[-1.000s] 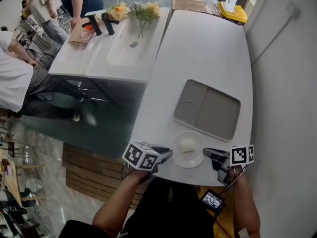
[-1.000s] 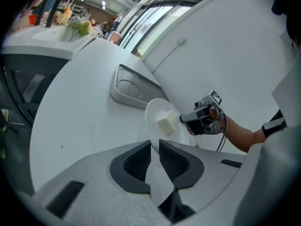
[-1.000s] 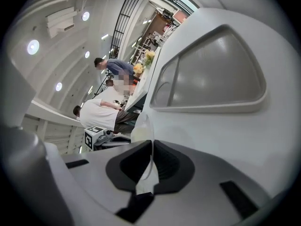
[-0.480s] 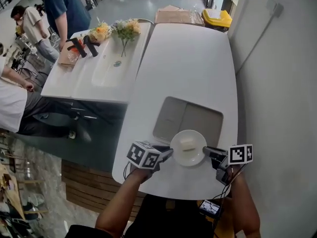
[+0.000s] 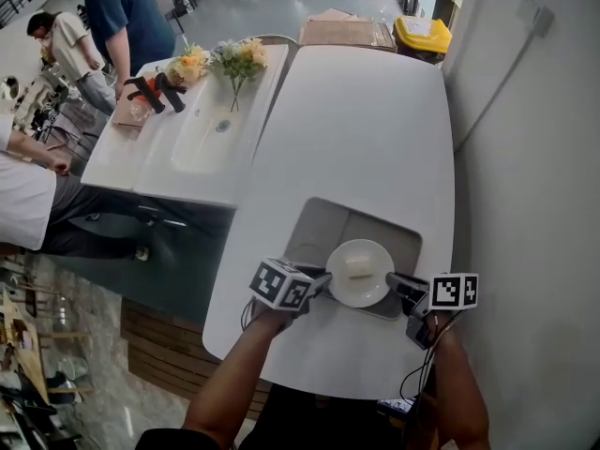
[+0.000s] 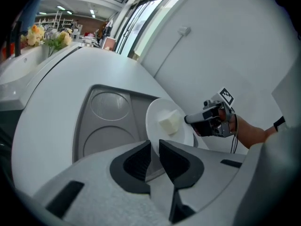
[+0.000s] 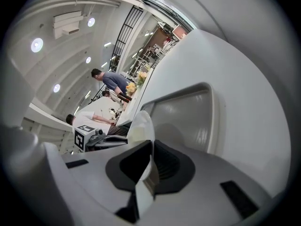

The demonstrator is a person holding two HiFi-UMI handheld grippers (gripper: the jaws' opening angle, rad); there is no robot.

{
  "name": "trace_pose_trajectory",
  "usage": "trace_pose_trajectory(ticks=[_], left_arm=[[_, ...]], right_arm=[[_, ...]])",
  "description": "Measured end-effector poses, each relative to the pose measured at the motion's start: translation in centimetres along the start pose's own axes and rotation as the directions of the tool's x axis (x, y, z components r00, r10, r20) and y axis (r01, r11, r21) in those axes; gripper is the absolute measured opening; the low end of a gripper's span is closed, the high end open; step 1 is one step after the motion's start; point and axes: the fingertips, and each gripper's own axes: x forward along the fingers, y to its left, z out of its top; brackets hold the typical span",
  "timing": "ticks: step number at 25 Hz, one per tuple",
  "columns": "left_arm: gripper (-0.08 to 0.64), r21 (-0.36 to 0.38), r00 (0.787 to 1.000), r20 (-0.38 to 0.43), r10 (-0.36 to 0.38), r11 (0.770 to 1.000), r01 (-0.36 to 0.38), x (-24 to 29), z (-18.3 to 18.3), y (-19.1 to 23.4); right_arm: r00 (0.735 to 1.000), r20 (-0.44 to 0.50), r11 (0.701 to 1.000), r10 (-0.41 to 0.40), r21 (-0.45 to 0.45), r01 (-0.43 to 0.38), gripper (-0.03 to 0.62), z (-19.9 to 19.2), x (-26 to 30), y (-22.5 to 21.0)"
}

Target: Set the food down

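A round white plate (image 5: 359, 273) carries a pale cube of food (image 5: 357, 265). My left gripper (image 5: 323, 277) is shut on the plate's left rim and my right gripper (image 5: 392, 280) is shut on its right rim. The plate hangs over the near right part of a grey two-part tray (image 5: 314, 228) on the white counter. In the left gripper view the rim of the plate (image 6: 162, 128) sits between the jaws of the left gripper (image 6: 155, 155), with the food (image 6: 169, 121) and the right gripper (image 6: 190, 119) beyond. In the right gripper view the plate (image 7: 141, 126) is edge-on in the right gripper (image 7: 151, 161).
The long white counter (image 5: 366, 120) runs away from me, with a wall on its right. A white sink unit (image 5: 187, 139) with flowers (image 5: 234, 59) stands to the left. Several people (image 5: 112, 7) are at the far left. A yellow bin (image 5: 422, 34) stands beyond the counter.
Both grippers have carried the plate forward, from the counter in front of the tray to above the tray's near part. Their grip has not altered.
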Motion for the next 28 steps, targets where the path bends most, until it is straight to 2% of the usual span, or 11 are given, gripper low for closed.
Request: trace_pose_trajectory(ticks=[10,14,20,22,28], left_arm=[[0.052,0.029,0.997,-0.074,0.038,0.999,-0.036,2.3,0.1,1.0],[0.053,0.077,0.987,-0.141,0.075,0.995,-0.065,2.7,-0.3,1.0],[0.054,0.088,0.983,-0.168,0.081,0.994,-0.067,2.9,-0.5,1.0],[0.053,0.102,0.98,-0.18,0.087,0.992,-0.07,2.9,-0.4,1.0],[0.06,0.19,0.963,-0.227,0.144,0.977,-0.101,3.0,-0.4,1.2]], right_arm=[[0.997,-0.051,0.998,-0.063,-0.018,0.062,0.017,0.8,0.9,-2.2],[0.99,-0.085,0.992,-0.115,-0.066,0.11,0.017,0.9,1.1,-2.6],[0.978,-0.12,0.981,-0.17,-0.116,0.157,0.018,1.2,1.3,-3.0],[0.969,-0.137,0.97,-0.207,-0.16,0.185,0.022,1.2,1.5,-3.2],[0.923,-0.167,0.906,-0.346,-0.317,0.282,0.053,1.1,2.1,-4.0]])
